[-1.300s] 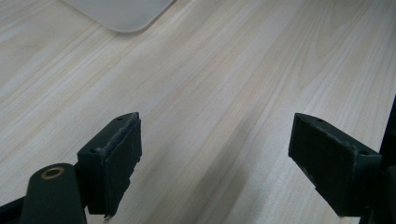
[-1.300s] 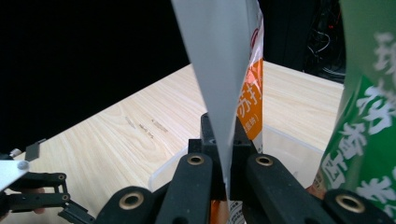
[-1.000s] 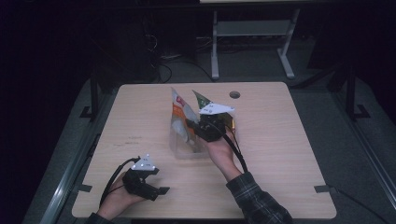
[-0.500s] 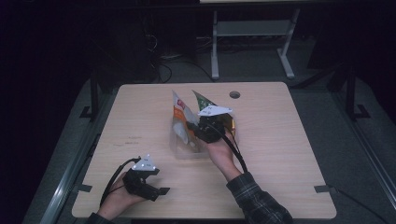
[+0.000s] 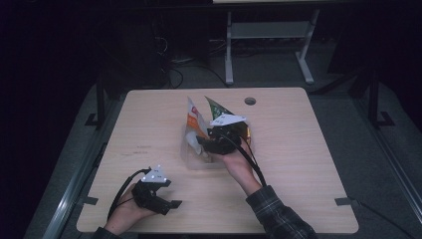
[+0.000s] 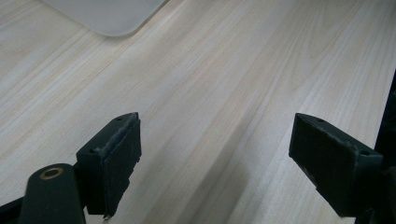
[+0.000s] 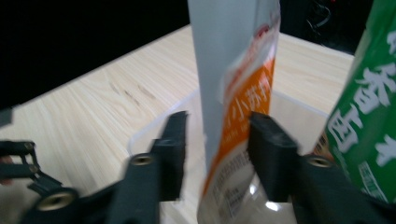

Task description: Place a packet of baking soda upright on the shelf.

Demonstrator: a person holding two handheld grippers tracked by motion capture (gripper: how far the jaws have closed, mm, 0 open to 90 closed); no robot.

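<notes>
From the high view, the right gripper sits mid-table at a clear plastic box, with two snack packets standing up out of the box: an orange-and-white packet and a green packet just beside it, farther from the person. The left gripper rests low on the wooden table near the person's edge, well apart from the box, its cable looping behind it.

The left gripper view looks along its two black jaws, spread wide with nothing but bare table between them. A pale rounded corner of something flat pokes in at the top; can't say what it is.

The right gripper view is the interesting one. The orange-and-white packet stands upright between the jaws, and they've just been opening. There's a visible gap at the left pad, and the right pad looks right up against the packet, so it's no longer pinched. The green packet leans in at the right, and the box's clear wall shows behind the jaws.
</notes>
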